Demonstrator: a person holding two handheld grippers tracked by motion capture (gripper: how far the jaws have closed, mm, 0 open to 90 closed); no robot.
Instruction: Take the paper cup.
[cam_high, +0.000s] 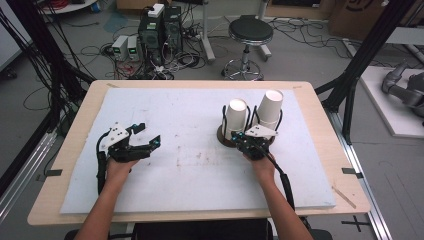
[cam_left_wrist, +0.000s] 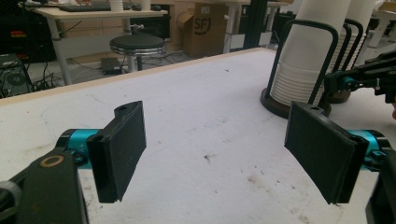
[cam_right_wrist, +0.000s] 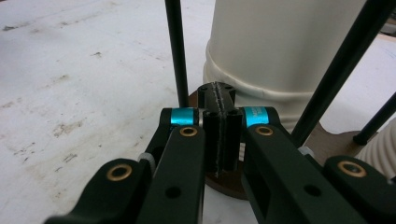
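Closing in on left cup stack in its holder near desk's far right corner with clenched, empty right gripper; likely needing jaws reopened before grabbing; left gripper idling released.

floor: grey | black stool | cables | cardboard boxes

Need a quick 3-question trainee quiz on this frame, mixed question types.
1. True or false: the right tool grips a paper cup.
2. How many cup stacks stand in the wire holder? A) one B) two C) four
3. The left tool has its jaws ____.

Key: 1 false, its jaws are shut on nothing, just before the holder's base. 2 B. 3 open, over the bare white mat.
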